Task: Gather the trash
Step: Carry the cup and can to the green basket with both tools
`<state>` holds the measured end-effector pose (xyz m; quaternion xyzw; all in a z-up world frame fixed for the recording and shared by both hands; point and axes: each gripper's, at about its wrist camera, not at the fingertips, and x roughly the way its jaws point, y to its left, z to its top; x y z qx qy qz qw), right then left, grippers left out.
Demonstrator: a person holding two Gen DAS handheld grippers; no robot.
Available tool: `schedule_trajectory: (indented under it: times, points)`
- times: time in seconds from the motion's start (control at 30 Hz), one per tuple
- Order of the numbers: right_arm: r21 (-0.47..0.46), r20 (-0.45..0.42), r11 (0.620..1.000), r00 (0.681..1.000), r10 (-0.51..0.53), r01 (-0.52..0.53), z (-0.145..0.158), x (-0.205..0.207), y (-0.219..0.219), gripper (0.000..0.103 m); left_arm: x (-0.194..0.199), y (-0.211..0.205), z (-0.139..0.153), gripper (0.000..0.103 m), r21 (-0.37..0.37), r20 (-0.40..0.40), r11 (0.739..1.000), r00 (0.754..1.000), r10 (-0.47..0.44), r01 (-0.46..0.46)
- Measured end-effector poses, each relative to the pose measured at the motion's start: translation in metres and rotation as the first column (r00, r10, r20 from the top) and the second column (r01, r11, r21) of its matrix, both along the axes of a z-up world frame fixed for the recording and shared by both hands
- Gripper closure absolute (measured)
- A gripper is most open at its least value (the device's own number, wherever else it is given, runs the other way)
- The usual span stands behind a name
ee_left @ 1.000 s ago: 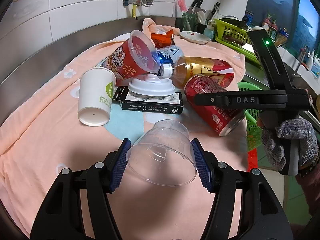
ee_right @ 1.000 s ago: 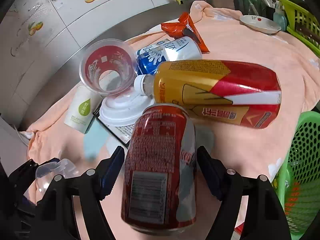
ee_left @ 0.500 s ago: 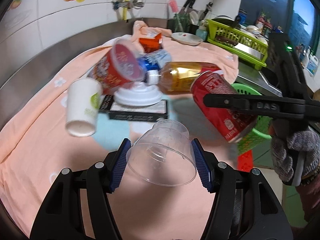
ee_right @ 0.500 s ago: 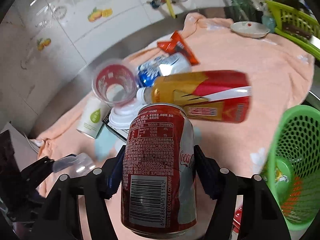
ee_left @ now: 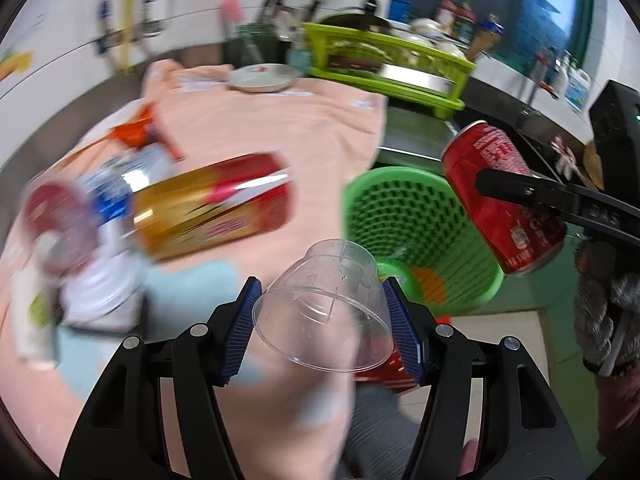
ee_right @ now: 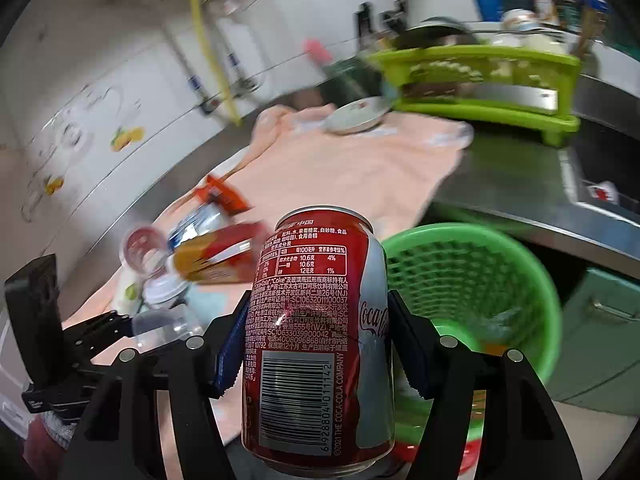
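My left gripper (ee_left: 322, 328) is shut on a clear plastic cup (ee_left: 324, 308), held mouth toward the camera near the counter's right edge. My right gripper (ee_right: 318, 334) is shut on a red cola can (ee_right: 316, 332), upright between the blue pads. In the left wrist view the cola can (ee_left: 502, 200) hangs over the rim of the green mesh basket (ee_left: 384, 220). In the right wrist view the green basket (ee_right: 516, 296) sits just right of the can. A gold and red bottle (ee_left: 212, 212), a blue and white bottle (ee_left: 120, 184), a red cup (ee_left: 52, 220) and a white lid (ee_left: 100, 288) lie blurred on the pink cloth (ee_left: 272, 128).
A lime dish rack (ee_left: 384, 64) and a small plate (ee_left: 264, 78) stand at the back of the counter. An orange wrapper (ee_left: 136, 132) lies behind the bottles. A gloved hand (ee_left: 604, 304) holds the right gripper. Steel counter and sink (ee_right: 520, 184) lie behind the basket.
Both grippers swung right, off the trash pile toward the green basket. The right gripper shut on the cola can and lifted it off the cloth. The clear cup stayed gripped.
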<state>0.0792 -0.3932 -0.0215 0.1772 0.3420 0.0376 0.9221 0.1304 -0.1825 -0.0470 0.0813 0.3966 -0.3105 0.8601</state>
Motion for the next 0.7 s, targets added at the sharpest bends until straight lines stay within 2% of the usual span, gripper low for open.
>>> schedule_trajectory:
  times: [0.17, 0.33, 0.47, 0.7]
  points:
    - [0.007, 0.003, 0.997, 0.997, -0.077, 0.077, -0.006, -0.015, -0.048, 0.040, 0.012, -0.073, -0.012, 0.042, 0.004, -0.035, 0.997, 0.996, -0.082, 0.082]
    - [0.026, -0.018, 0.992, 0.992, -0.125, 0.125, -0.022, -0.020, -0.079, 0.040, 0.030, -0.131, -0.040, 0.041, 0.051, -0.097, 0.992, 0.989, -0.114, 0.119]
    - [0.042, -0.034, 0.988, 0.988, -0.150, 0.151, -0.034, -0.020, -0.096, 0.040, 0.046, -0.154, -0.061, 0.041, 0.063, -0.155, 0.991, 0.982, -0.109, 0.120]
    - [0.055, -0.063, 0.985, 0.986, -0.157, 0.161, -0.051, -0.016, -0.107, 0.040, 0.055, -0.177, -0.086, 0.039, 0.093, -0.206, 0.987, 0.972, -0.112, 0.134]
